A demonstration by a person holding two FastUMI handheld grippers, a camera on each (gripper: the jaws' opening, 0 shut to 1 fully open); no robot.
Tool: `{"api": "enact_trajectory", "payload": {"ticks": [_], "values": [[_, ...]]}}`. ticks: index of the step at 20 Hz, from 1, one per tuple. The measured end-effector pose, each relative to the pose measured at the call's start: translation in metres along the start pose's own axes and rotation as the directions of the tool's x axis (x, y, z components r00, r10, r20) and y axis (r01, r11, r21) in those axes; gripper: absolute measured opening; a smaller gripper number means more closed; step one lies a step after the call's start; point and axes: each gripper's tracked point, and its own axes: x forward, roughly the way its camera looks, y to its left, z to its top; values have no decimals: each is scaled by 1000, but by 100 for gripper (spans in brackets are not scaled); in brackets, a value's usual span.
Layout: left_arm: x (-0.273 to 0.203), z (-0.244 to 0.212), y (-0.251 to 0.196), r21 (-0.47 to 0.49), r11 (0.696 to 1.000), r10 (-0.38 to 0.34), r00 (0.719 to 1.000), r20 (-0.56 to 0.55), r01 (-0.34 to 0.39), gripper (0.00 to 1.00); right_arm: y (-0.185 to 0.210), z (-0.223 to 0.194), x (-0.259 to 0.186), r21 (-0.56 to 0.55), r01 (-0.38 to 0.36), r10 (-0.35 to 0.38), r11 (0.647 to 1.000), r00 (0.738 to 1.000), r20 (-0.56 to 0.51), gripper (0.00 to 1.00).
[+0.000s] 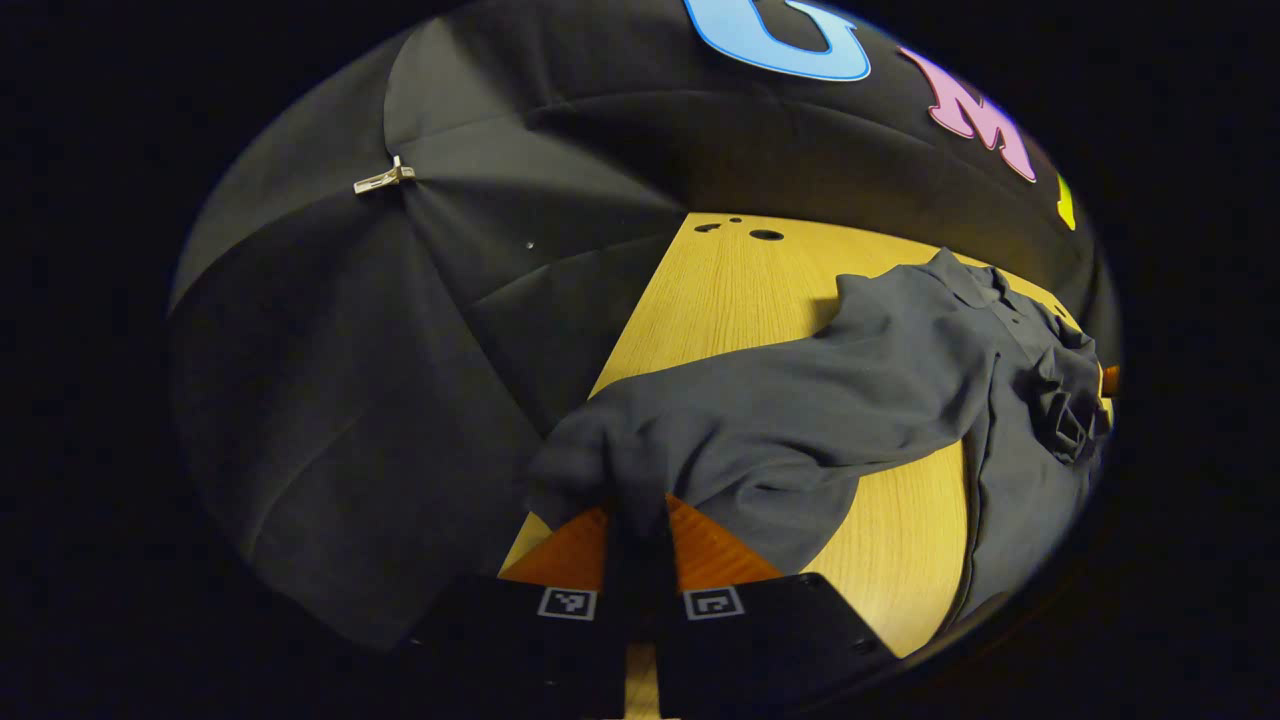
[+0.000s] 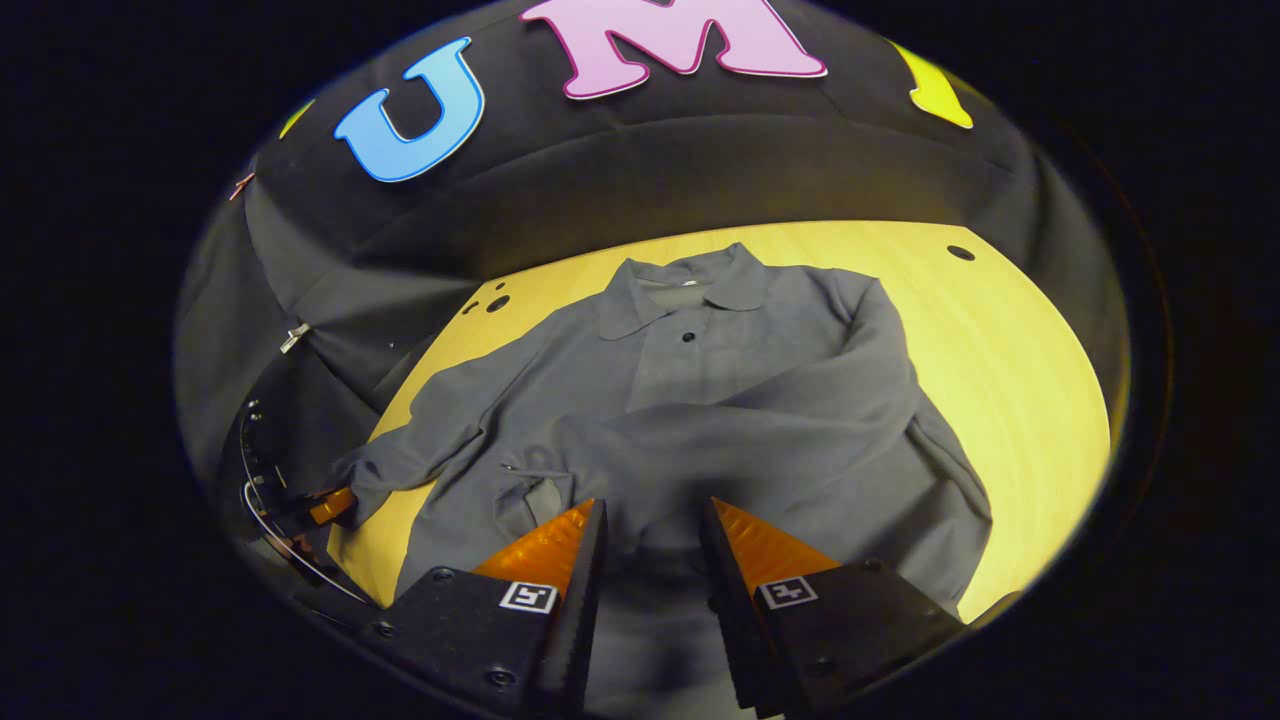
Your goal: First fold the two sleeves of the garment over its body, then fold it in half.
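In the left gripper view, the left gripper (image 1: pixel 637 520) has its jaws nearly closed, pinching the cuff of a grey sleeve (image 1: pixel 760 420). The right gripper (image 2: pixel 652 535) hovers with jaws wide apart over the folded-in sleeve (image 2: pixel 740 440); contact is unclear. The garment (image 2: pixel 700 370) lies on the wooden table (image 2: pixel 1010 370), collar at twelve o'clock, hem hidden.

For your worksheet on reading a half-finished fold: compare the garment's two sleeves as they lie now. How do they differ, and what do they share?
1. The folded sleeve lies across the garment's body; the outstretched sleeve reaches off to the side over the table.
2. The outstretched sleeve's cuff is pinched by the left gripper; the folded sleeve's end lies between the right gripper's parted fingers.
Shared: same grey cloth.
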Motion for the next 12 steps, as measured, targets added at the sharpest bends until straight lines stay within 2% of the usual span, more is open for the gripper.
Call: {"api": "enact_trajectory", "payload": {"ticks": [2,6,9,12], "values": [[0,4,2,-25,1000,19,1000,-12,-19,8,-8,-1,-8,-3,5,-5,1000,1000,8,58],[-26,34,-2,-54,998,34,998,46,-32,6,-28,-2,-28,-6,13,-13,1000,1000,27,58],[-62,74,-25,-38,999,-24,986,166,31,5,-42,-3,-37,5,19,-20,1000,999,37,58],[-101,102,-56,-12,995,-91,967,238,97,6,-55,-4,-46,19,25,-26,1000,999,45,58]]}}
